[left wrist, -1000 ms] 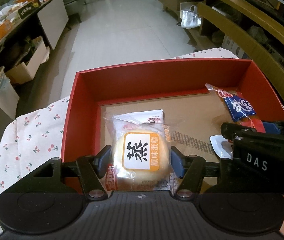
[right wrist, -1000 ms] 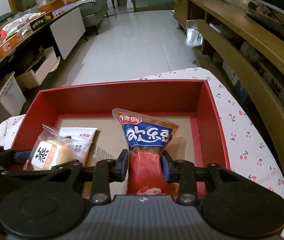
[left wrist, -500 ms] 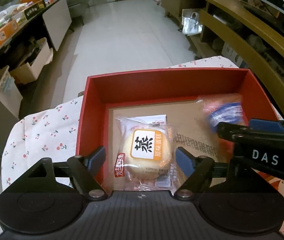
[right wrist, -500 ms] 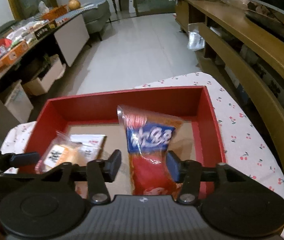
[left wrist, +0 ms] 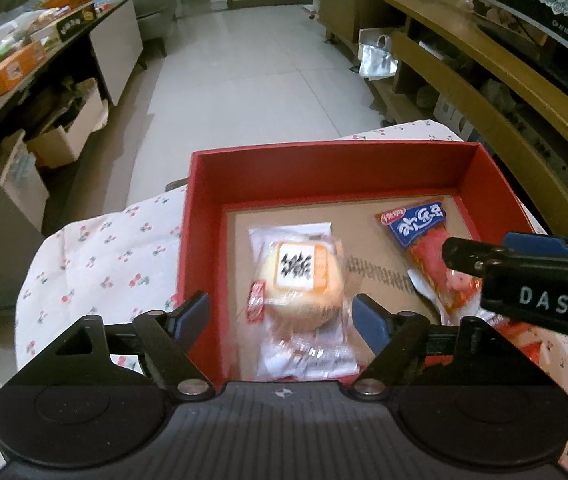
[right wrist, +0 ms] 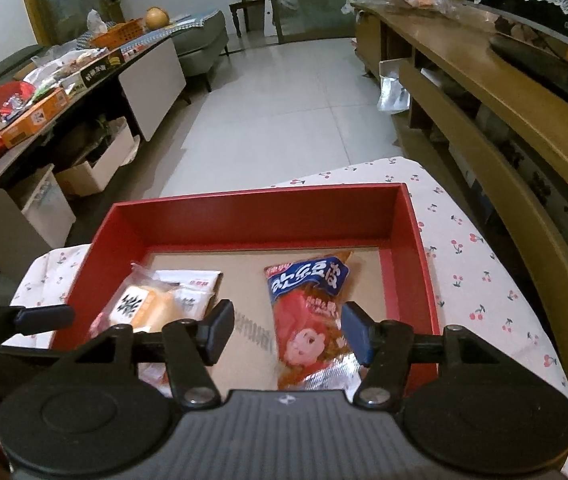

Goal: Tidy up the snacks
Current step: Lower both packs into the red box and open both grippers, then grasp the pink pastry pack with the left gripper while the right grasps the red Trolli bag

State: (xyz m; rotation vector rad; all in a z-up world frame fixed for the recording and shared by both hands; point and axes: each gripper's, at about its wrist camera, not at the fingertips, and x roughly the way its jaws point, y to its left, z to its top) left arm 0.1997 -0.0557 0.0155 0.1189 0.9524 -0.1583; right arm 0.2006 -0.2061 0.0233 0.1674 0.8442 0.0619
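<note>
Red box (left wrist: 268, 168): clear-wrapped round cake (left wrist: 299, 280), blue-and-red snack packet (left wrist: 423, 248).

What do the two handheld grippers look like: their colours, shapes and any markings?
Both are black. The left gripper and the right gripper each have a ribbed body, two round discs, silver screws and two angular fingers with blue pads. Seen from the side, the right one bears white letters "DAS".

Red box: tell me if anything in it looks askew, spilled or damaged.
Nothing spilled or torn. In the red box, the cake packet and the red-and-blue snack bag lie flat on the cardboard floor, apart. Both sit at a slight slant to the walls. The left gripper and right gripper are open, having just released them.
</note>
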